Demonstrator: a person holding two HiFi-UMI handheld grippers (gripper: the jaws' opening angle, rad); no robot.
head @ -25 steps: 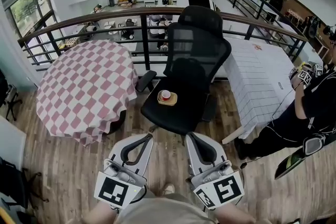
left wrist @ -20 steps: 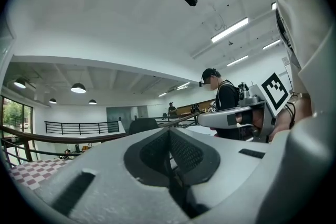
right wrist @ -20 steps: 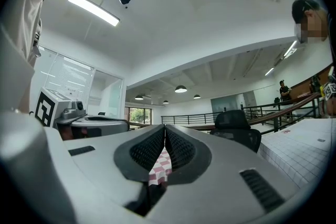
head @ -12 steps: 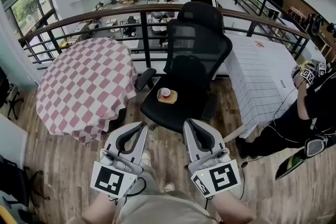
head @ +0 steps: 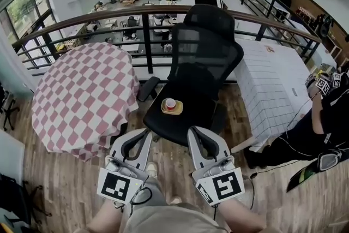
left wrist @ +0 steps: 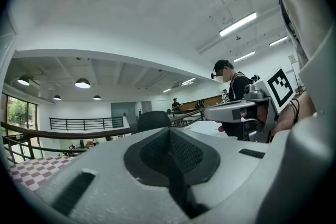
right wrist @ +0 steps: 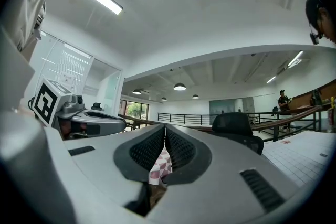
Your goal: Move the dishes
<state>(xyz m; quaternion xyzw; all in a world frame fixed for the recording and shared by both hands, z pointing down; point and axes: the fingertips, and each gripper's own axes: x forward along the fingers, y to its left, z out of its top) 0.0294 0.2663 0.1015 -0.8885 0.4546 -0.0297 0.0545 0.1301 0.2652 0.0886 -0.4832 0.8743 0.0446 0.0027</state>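
Both tools are empty. The left hand-held gripper (head: 144,136) has its jaws pressed together, as does the right hand-held gripper (head: 194,134). Both point level toward the office chair (head: 203,60).

The dishes, a red cup (head: 170,102) on a small yellow plate (head: 165,109), sit on the chair seat, ahead of the jaw tips and apart from them.

Recommended: spread one set of jaws before reaching the plate, pinch its near rim, and lift it level.

The cup stands upright, mouth up. The plate lies flat, with no evident long axis.
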